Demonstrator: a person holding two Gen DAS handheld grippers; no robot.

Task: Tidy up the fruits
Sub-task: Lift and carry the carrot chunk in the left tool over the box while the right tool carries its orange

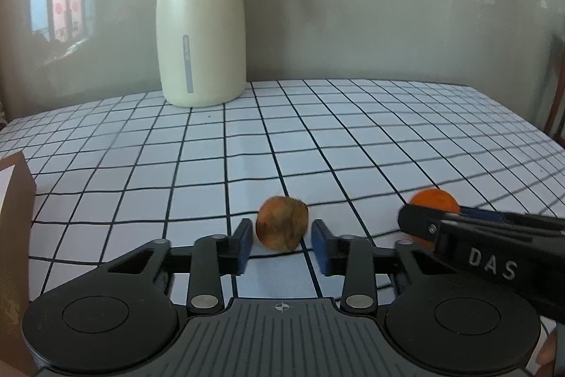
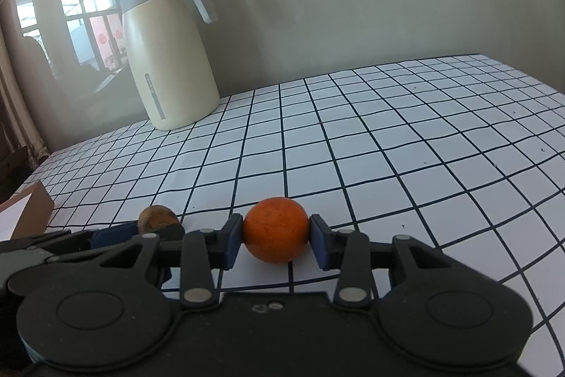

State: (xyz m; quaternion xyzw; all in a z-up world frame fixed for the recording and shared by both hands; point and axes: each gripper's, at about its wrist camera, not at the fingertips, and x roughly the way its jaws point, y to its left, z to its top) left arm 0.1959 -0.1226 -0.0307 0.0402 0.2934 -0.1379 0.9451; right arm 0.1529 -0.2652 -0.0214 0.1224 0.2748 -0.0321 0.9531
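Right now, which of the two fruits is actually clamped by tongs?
The bright, smooth orange fruit: the right tongs press both pads on it. The dull, brown-blotched fruit sits between the left tongs with gaps.

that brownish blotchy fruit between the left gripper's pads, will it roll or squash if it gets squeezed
The brownish fruit is roundish, so it would probably roll on the flat checked tablecloth if nudged. Its blotchy, slightly lumpy skin hints at soft spots, so a hard squeeze might dent it. The left gripper shows small gaps beside it, so it looks free to shift.
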